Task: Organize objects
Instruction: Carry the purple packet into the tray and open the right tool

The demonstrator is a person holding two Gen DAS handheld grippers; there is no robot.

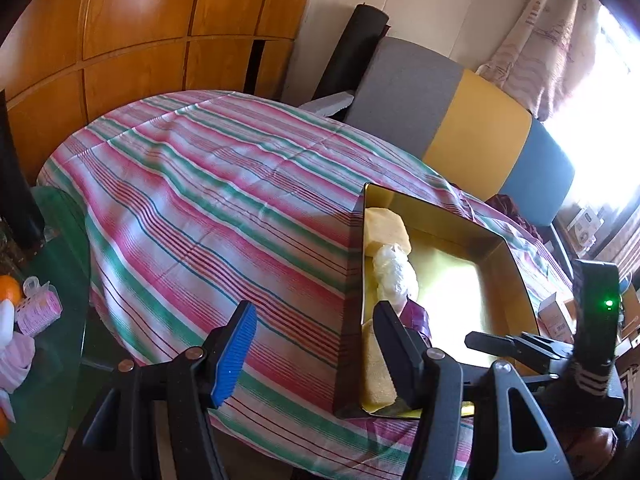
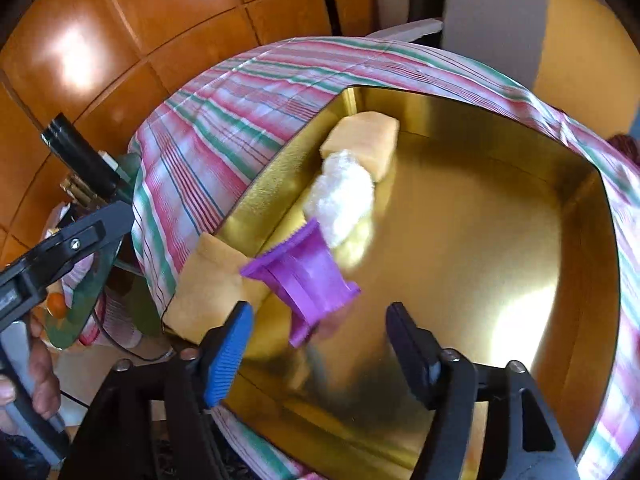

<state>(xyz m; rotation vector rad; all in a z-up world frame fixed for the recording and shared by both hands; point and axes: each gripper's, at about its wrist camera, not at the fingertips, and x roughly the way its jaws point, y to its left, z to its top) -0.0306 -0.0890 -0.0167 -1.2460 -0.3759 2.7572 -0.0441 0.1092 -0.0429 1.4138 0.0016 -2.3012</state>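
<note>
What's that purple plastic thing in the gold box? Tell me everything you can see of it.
The purple piece looks like moulded plastic: a ribbed, flaring body with a flat flange at each end, one edge finely toothed. It lies tilted inside the gold box, blurred, just ahead of the open right gripper, whose pads do not touch it. Its upper end sits by a crumpled white bag, with a yellow sponge to its left. Whether it rests on the box floor I cannot tell.
</note>
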